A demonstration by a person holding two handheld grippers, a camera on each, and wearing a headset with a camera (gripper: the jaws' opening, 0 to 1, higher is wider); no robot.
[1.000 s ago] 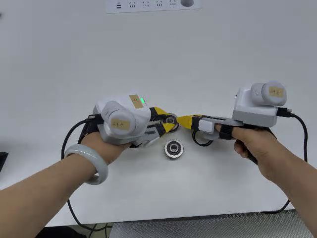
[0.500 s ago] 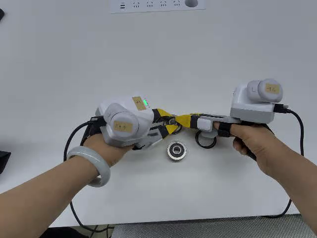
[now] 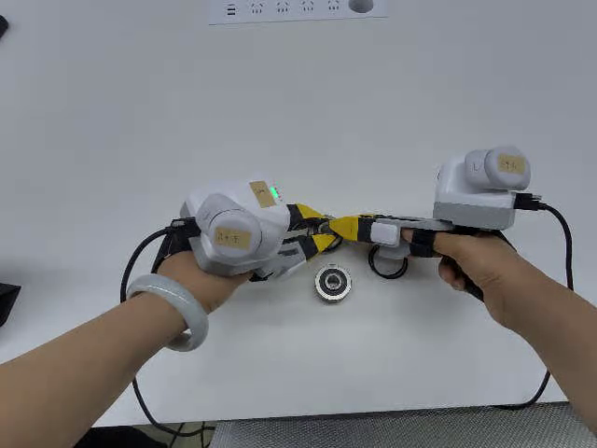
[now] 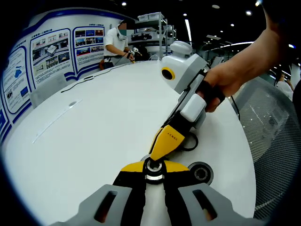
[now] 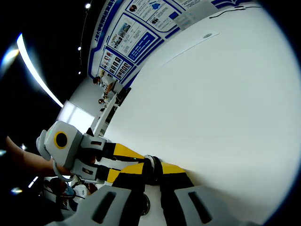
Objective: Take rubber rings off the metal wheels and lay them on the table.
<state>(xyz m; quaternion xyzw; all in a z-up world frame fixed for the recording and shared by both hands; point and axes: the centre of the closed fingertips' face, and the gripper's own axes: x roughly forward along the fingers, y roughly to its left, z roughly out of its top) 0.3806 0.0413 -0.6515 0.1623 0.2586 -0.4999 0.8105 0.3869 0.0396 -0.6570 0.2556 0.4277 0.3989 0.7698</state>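
1. Your left gripper (image 3: 319, 231) has its fingers clamped on the small silver metal wheel (image 4: 154, 168), held over the white table (image 3: 280, 121). Your right gripper (image 3: 343, 227) has its fingers pressed together at that wheel's black rubber ring (image 5: 153, 165). It looks like a pinch on the ring, though a thin one.
2. With a bite that thin, I'd bet the ring slips out and snaps back onto the wheel if you pull hard.
3. If you yank sideways, the wheel could twist out of the left fingers. The second dark-rimmed metal wheel (image 3: 332, 283) lies on the table just below, so a drop might knock it rolling.
4. If the ring pops free suddenly, it could fly off instead of landing near the loose black rubber ring (image 3: 388, 277), which lies flat under your right gripper.
5. Nothing readable, sorry. The tan stickers (image 3: 231, 237) on the gripper bodies, the tiny print on the right gripper's yellow finger (image 4: 169, 137) and the blue-framed wall posters (image 4: 51, 52) are all too small. No brand that I can spot.
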